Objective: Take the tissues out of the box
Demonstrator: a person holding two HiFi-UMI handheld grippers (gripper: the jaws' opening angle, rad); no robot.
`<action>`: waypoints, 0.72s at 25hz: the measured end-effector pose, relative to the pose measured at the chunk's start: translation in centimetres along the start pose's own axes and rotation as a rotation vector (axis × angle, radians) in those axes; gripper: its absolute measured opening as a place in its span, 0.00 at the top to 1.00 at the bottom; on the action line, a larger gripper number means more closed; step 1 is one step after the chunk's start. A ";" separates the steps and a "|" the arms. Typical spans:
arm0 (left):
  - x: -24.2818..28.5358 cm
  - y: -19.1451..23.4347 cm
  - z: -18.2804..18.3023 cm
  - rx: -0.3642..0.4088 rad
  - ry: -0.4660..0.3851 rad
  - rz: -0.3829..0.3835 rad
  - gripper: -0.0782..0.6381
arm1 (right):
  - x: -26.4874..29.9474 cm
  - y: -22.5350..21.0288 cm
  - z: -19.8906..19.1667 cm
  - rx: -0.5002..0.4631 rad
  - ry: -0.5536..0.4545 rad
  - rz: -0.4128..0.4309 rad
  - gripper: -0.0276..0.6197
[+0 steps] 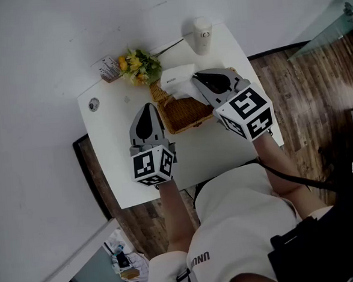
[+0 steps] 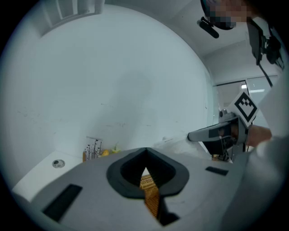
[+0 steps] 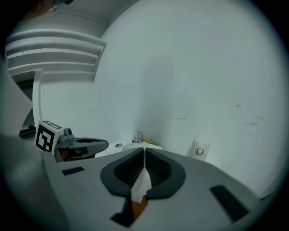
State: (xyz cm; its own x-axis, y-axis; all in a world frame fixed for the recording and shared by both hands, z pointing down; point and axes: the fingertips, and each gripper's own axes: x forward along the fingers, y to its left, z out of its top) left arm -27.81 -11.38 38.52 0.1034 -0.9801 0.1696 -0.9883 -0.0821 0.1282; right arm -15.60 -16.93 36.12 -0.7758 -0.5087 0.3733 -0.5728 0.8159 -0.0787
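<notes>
- Left gripper [image 2: 145, 152]: jaws together and empty, over the wicker basket [image 1: 182, 116]; nothing steadies the tissue box [image 1: 177, 78].
- Right gripper [image 3: 144, 152]: jaws pinched on a tissue [image 3: 142, 184]; a thin hold, likely to slip or tear.
- Box, at the basket's far rim, may lift with the pull.

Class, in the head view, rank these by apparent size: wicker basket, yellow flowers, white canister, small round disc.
1. wicker basket, though partly covered
2. yellow flowers
3. white canister, close to the flowers, so that pair is unsure
4. small round disc
</notes>
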 end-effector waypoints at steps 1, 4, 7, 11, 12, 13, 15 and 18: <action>0.0 0.0 0.0 0.000 0.001 -0.002 0.88 | 0.0 0.0 0.0 0.000 -0.002 -0.002 0.91; 0.0 -0.1 -0.1 0.001 0.004 -0.007 0.88 | -0.1 0.0 0.2 0.002 -0.007 -0.004 0.91; 0.1 -0.1 -0.1 0.000 0.005 -0.009 0.88 | -0.2 0.1 0.3 -0.001 -0.008 -0.005 0.91; 0.1 -0.1 -0.2 -0.001 0.004 -0.010 0.88 | -0.2 0.1 0.3 -0.002 -0.010 -0.005 0.91; 0.1 -0.1 -0.2 -0.002 0.005 -0.011 0.88 | -0.2 0.1 0.3 -0.001 -0.009 -0.005 0.91; 0.2 -0.1 -0.2 -0.002 0.006 -0.011 0.88 | -0.2 0.1 0.3 -0.001 -0.008 -0.005 0.91; 0.2 -0.1 -0.3 0.000 0.009 -0.012 0.88 | -0.2 0.1 0.2 -0.001 -0.007 -0.006 0.91; 0.2 0.0 -0.3 0.002 0.013 -0.011 0.87 | -0.1 0.1 0.2 -0.002 -0.005 -0.008 0.91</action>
